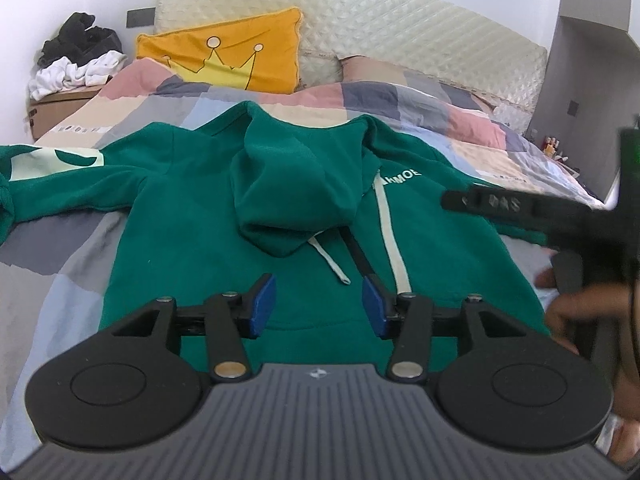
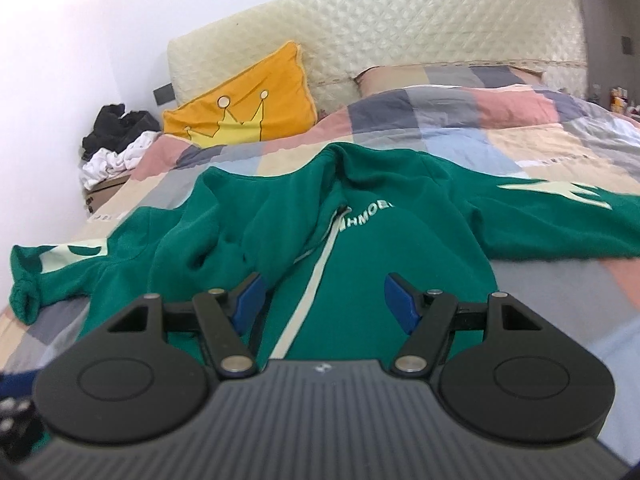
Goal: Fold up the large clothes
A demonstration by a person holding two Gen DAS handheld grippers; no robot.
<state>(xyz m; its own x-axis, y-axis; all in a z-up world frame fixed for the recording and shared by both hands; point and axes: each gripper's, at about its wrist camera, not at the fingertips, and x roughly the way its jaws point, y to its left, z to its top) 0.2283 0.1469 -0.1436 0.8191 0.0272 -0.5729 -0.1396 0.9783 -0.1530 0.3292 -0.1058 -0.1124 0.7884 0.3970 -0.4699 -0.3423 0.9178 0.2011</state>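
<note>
A green zip hoodie lies front-up on the bed, sleeves spread to both sides, its hood flopped forward over the chest; it also shows in the right wrist view. A cream zipper and a drawstring run down the front. My left gripper is open and empty, above the hoodie's lower front. My right gripper is open and empty, above the zipper near the hem. The right gripper's body shows at the right edge of the left wrist view, but not its fingertips.
The bed carries a patchwork quilt, a yellow crown pillow and a cream quilted headboard. A pile of black and white clothes sits on a cardboard box at the far left. Small bottles stand at the right.
</note>
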